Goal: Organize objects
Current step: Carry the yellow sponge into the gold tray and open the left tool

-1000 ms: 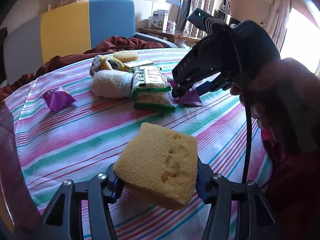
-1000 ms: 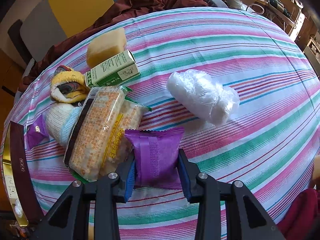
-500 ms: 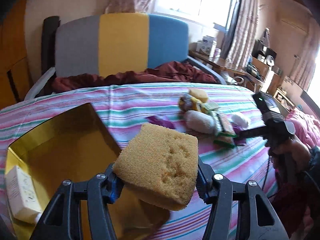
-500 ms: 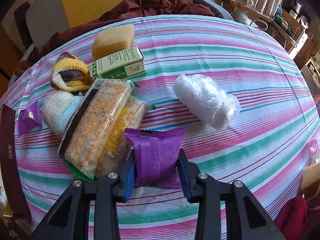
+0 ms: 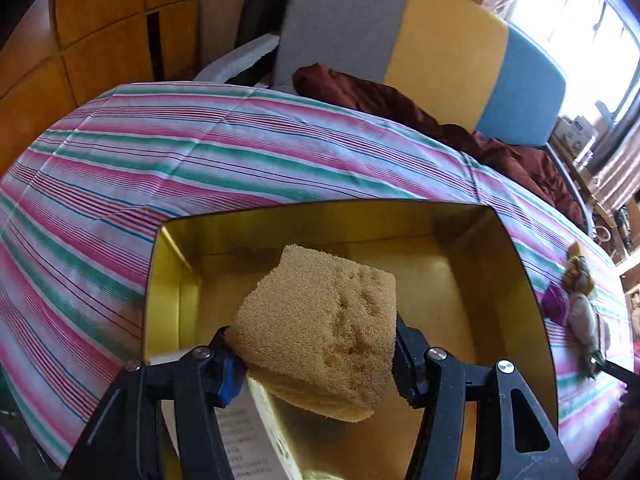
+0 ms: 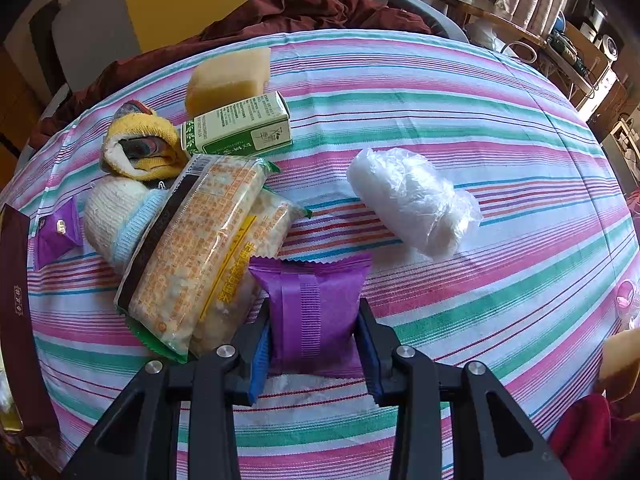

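Sponges: two, one clamped in left gripper [image 5: 316, 364] above gold tin [image 5: 516, 272], other sponge [image 6: 228, 78] near tablecloth [image 6: 440, 88] far edge. Purple packets: two, one pinched in right gripper [image 6: 314, 344], other [image 6: 56, 232] by left edge. Tin holds white box [image 5: 248, 444]

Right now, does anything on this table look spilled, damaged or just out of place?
Nothing is spilled or torn. The oddest spot is the pile: two snack packs lie overlapping at an angle, leaning on a rolled white sock. The sponge in the left gripper has dents in its top face.
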Tool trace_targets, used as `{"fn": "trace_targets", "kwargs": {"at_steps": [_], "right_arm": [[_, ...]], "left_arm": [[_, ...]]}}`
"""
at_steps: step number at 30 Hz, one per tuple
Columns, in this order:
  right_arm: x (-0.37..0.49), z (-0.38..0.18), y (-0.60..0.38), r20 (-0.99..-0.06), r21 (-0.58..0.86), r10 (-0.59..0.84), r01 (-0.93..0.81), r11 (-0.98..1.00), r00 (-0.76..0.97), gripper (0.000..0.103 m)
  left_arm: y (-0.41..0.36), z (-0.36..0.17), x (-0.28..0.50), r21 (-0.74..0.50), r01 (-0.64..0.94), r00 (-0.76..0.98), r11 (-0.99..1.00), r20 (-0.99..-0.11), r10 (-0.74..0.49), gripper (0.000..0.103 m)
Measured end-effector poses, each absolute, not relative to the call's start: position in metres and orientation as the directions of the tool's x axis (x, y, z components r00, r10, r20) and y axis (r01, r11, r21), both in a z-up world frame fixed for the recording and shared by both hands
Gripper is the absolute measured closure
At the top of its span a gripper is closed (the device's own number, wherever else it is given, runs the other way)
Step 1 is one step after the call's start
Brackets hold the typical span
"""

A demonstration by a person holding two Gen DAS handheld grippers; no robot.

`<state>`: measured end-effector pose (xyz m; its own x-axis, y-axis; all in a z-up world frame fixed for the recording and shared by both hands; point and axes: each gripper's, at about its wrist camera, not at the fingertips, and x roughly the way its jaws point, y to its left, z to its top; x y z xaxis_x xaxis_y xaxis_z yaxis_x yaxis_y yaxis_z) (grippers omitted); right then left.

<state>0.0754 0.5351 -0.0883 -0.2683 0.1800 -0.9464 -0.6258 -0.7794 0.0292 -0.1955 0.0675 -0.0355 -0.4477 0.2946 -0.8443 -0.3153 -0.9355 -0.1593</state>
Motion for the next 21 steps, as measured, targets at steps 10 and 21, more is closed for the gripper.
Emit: {"fn": "trace_targets", "kwargs": {"at_steps": [10, 21], "right_arm": [[0.077, -0.084, 0.543, -0.946, 0.021, 0.184, -0.621, -0.784, -0.265, 0.065], [0.079, -0.080, 0.553, -0.946, 0.016, 0.189, -0.619, -0.785, -0.263, 0.065]], "left_arm": [[0.064, -0.035, -0.211, -0.119, -0.265, -0.477, -0.957, -0.846, 0.237, 0.029], [0.050, 0.006, -0.143, -0.049, -0.314, -0.628, -0.948, -0.738, 0.246, 0.021]]}}
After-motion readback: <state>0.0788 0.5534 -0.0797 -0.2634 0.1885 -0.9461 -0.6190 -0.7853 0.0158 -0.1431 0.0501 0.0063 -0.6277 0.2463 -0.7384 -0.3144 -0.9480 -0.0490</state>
